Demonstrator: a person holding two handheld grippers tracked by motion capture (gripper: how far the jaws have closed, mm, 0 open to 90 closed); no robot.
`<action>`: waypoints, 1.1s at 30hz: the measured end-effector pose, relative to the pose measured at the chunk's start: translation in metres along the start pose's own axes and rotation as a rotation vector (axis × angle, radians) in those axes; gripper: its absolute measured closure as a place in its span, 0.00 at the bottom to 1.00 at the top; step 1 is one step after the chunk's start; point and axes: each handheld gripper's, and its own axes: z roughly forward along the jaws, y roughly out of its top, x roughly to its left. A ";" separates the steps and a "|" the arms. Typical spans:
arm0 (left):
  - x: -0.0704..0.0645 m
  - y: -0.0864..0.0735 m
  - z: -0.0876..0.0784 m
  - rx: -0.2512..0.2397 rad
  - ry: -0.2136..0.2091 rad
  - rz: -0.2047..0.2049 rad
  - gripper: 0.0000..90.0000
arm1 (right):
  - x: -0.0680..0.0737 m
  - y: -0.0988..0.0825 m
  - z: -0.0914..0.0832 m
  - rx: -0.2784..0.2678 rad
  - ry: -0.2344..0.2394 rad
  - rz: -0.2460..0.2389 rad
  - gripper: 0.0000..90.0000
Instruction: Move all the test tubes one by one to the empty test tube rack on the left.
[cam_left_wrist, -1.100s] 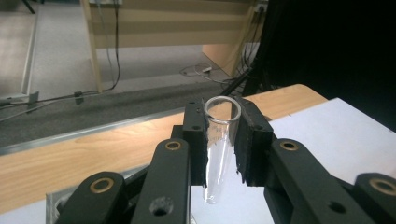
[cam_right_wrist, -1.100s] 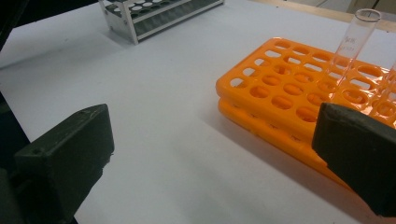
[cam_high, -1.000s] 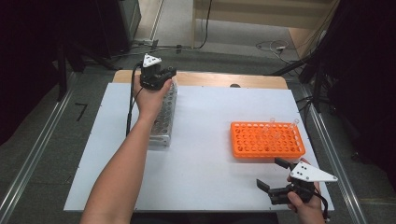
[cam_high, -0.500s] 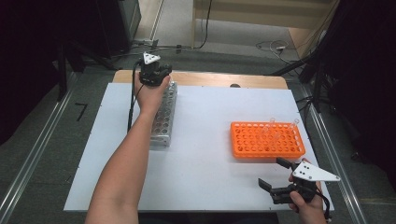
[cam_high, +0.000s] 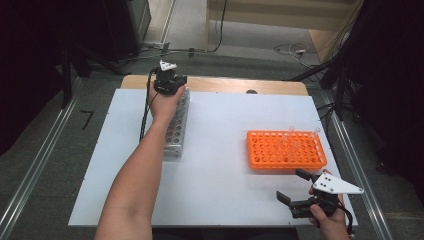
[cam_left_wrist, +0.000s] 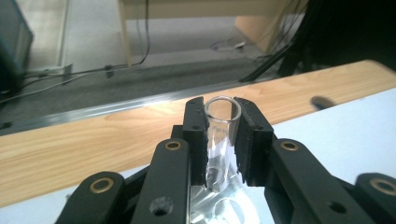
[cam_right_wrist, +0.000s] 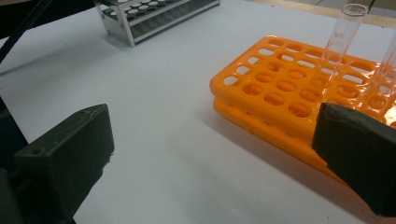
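My left gripper (cam_high: 172, 90) is over the far end of the metal tube rack (cam_high: 176, 131) at the table's left. In the left gripper view its jaws are shut on a clear glass test tube (cam_left_wrist: 221, 140), upright between the pads (cam_left_wrist: 196, 140), its lower end at the rack's holes below. The orange tube rack (cam_high: 285, 149) lies at the right and holds two clear tubes (cam_right_wrist: 343, 35) near its far side. My right gripper (cam_high: 300, 186) hovers at the table's near right corner, just in front of the orange rack, open with nothing between its fingers (cam_right_wrist: 60, 158).
The white table top (cam_high: 225, 130) has a wooden strip (cam_high: 225, 86) along its far edge with a dark spot (cam_high: 251, 92) on it. Cables lie on the floor beyond. Metal rails run along both sides of the table. The person's left forearm (cam_high: 135, 180) reaches across the left half.
My left hand has moved farther along the metal rack toward the table's far edge and sunk a little, with the tube in it. The right gripper has stayed in place.
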 end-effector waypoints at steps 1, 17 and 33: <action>0.000 -0.001 0.001 0.007 0.001 -0.007 0.84 | 0.000 0.000 0.000 0.001 0.000 0.001 0.00; 0.001 0.001 0.006 0.087 -0.016 -0.017 0.71 | -0.004 -0.001 0.000 0.001 -0.002 0.015 0.00; -0.013 -0.002 -0.028 0.044 -0.113 -0.033 0.28 | -0.004 0.002 0.003 0.000 0.000 0.014 0.00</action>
